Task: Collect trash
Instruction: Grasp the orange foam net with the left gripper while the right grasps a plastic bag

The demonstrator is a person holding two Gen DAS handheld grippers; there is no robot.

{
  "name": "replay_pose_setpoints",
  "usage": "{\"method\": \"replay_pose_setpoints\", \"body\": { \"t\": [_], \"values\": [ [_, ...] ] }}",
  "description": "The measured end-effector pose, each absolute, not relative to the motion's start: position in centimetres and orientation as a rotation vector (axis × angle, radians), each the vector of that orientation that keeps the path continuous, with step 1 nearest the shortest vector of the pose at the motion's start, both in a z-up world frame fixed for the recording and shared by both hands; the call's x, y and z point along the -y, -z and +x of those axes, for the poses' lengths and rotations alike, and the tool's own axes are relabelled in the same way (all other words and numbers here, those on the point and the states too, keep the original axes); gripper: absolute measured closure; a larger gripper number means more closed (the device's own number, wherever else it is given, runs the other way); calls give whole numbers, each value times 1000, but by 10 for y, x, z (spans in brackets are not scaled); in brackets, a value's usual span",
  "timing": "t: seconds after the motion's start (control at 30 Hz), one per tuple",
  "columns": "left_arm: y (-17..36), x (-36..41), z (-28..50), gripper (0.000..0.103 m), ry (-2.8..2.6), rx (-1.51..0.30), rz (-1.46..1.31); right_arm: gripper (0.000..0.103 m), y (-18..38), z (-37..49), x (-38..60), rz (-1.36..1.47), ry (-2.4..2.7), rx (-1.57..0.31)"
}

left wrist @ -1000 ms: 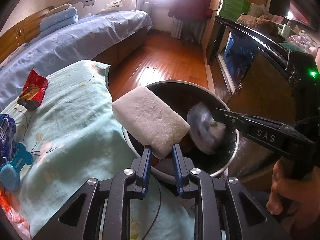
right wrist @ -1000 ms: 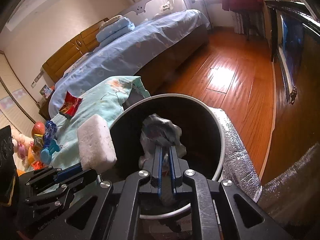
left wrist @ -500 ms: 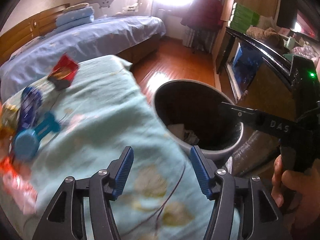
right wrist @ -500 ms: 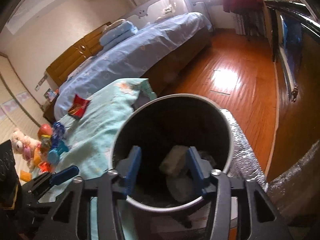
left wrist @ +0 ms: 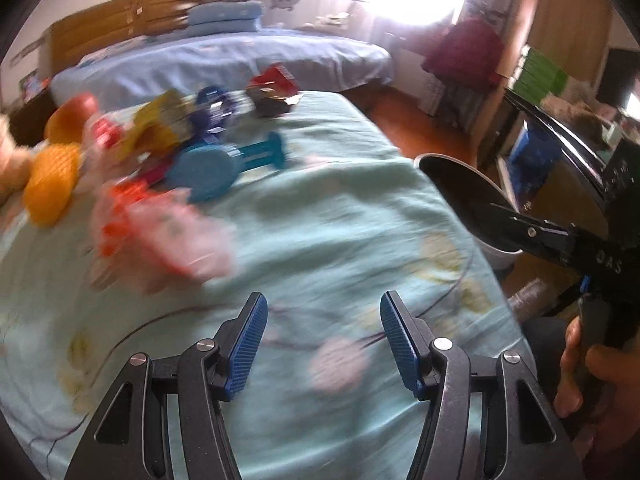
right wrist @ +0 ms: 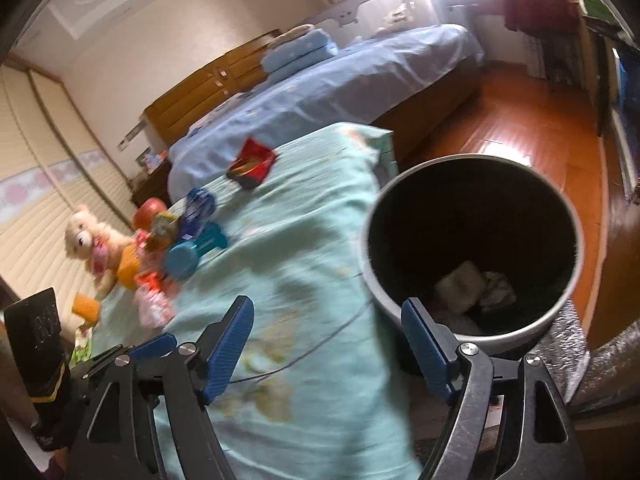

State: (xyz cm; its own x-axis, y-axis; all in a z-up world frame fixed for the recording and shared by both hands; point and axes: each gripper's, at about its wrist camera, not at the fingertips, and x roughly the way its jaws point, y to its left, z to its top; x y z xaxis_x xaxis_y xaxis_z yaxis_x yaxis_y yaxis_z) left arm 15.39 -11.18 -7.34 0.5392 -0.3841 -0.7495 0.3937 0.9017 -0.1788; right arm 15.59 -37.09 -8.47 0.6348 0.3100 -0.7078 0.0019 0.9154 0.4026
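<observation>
The near half of the mint-green cloth (left wrist: 344,216) on the worktop lies bare, so there is open room under and ahead of the left tongs (left wrist: 324,336), whose jaws stand apart with nothing between them. Farther back on the left a blurred cluster blocks the way: a pink wrapper (left wrist: 168,236), a blue paddle-shaped toy (left wrist: 216,168), an orange piece (left wrist: 52,184) and a red packet (left wrist: 272,92). At the cloth's right edge stands the dark bin (right wrist: 472,240), its mouth unobstructed, scraps low inside. The right tongs (right wrist: 328,344) have just been opening, empty, straddling the cloth's edge and the bin's rim.
</observation>
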Motion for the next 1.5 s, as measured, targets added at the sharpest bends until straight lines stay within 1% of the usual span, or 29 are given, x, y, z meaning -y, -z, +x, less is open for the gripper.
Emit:
{"method": "replay_pose_setpoints", "body": {
  "t": [0.37, 0.87, 1.1, 1.5],
  "values": [
    [60, 40, 139, 45, 334, -868, -73, 25, 86, 156, 302, 330, -305, -901],
    [59, -36, 151, 44, 166, -873, -153, 24, 92, 171, 219, 237, -445, -944],
    [60, -54, 173, 44, 127, -886, -182, 24, 97, 184, 196, 195, -474, -966],
    [70, -69, 248, 44, 74, -893, -186, 24, 104, 210, 172, 164, -494, -986]
  ]
}}
